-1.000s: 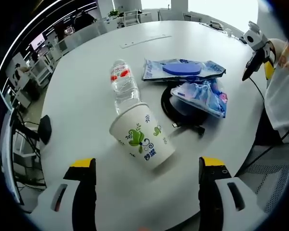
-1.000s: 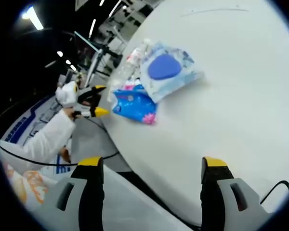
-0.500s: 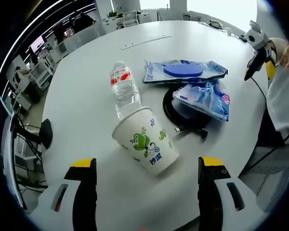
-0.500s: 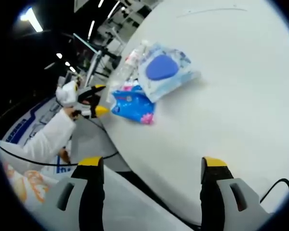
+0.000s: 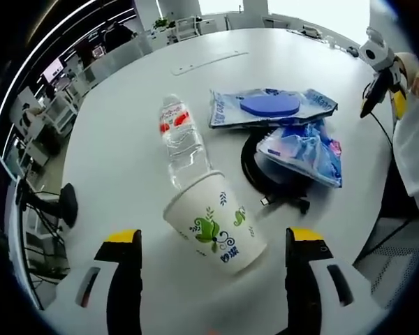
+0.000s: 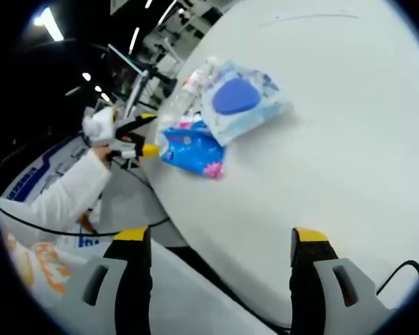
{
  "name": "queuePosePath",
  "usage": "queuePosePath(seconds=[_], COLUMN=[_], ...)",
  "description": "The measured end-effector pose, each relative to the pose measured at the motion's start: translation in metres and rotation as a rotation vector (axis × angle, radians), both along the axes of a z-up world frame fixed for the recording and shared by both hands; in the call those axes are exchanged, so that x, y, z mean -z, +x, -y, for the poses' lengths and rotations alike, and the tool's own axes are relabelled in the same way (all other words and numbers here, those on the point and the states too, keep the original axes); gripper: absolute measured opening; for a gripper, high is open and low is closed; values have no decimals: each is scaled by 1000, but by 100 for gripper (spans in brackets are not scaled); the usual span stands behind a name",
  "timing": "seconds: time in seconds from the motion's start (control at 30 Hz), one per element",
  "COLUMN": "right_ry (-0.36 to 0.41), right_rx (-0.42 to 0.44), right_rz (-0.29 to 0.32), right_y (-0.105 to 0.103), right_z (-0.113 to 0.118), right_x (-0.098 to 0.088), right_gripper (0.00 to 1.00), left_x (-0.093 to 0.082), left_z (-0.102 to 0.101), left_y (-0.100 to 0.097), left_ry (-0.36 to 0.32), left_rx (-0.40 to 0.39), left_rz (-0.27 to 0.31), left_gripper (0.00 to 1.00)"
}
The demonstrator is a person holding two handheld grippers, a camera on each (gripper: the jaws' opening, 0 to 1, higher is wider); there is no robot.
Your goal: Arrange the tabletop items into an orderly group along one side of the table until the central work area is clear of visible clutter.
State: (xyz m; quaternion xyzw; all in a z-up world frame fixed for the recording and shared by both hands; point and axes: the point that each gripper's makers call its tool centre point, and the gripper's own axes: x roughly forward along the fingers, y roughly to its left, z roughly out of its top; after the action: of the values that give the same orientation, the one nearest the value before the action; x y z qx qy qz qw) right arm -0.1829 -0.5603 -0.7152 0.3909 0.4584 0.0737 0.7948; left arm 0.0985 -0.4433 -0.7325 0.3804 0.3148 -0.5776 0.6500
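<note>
Left gripper view: left gripper (image 5: 209,279) hangs wide open, empty, lined up on the tipped paper cup (image 5: 215,222), probably to grab it. Right gripper (image 6: 213,276) is wide too, idling past the table (image 6: 349,139) edge.

My left gripper (image 5: 208,279) and right gripper (image 6: 213,279): grey jaws, yellow-capped tips. My sleeve (image 6: 59,199) is white; black cable (image 6: 77,227) trails under it.

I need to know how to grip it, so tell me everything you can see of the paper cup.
The paper cup is white, with green leaf prints and small blue characters on its wall. It looks like thin coated paper, and no lid shows. It lies on its side on the white table, its open rim turned toward the clear water bottle, whose base sits right at the rim, perhaps partly inside. It lies ahead of the left gripper, between the open fingers, untouched.
</note>
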Motion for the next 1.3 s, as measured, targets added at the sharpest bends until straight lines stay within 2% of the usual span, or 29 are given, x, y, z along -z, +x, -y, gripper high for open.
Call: queuePosePath(seconds=[0.1,0.2,0.33,0.47,0.53,0.63,0.73,0.77,0.9,0.97,1.03,1.2,1.3], right_ry=[0,-2,-3,-3,-3,2,3,2,3,4,4,7,7], right_rx=[-5,-3,-2,-4,-4,4,10,10,16,17,16,14,19], right_rz=[6,7,5,3,1,1,5,5,5,5,5,9,12], right_y=[1,1,1,-1,-1,-1,0,0,0,-1,0,0,0], right_z=[-1,-1,-1,-1,-1,0,1,1,2,2,2,2,3], right_x=[0,-1,-1,-1,-1,-1,-2,-2,-1,-1,-1,-2,-2], right_gripper=[81,81,81,81,81,80,80,80,79,79,78,78,77], left_x=[1,3,8,14,16,21,22,22,23,22,21,14,12], left_z=[2,5,8,11,11,12,13,15,13,13,11,10,4], left_y=[-3,-5,-4,-5,-5,-8,-13,-16,-18,-18,-18,-23,-18], left_ry=[3,9,16,27,40,50,36,22,8,2,-11,-75,-93], left_rx=[9,18,-14,-20,-28,-60,-102,-121,-179,-188,-199,-276,-317], left_rz=[-5,-4,-35,-38,-40,-76,-117,-143,-186,-188,-189,-245,-224], left_gripper=[82,83,84,82,78,71,59,56,50,46,43,40,39])
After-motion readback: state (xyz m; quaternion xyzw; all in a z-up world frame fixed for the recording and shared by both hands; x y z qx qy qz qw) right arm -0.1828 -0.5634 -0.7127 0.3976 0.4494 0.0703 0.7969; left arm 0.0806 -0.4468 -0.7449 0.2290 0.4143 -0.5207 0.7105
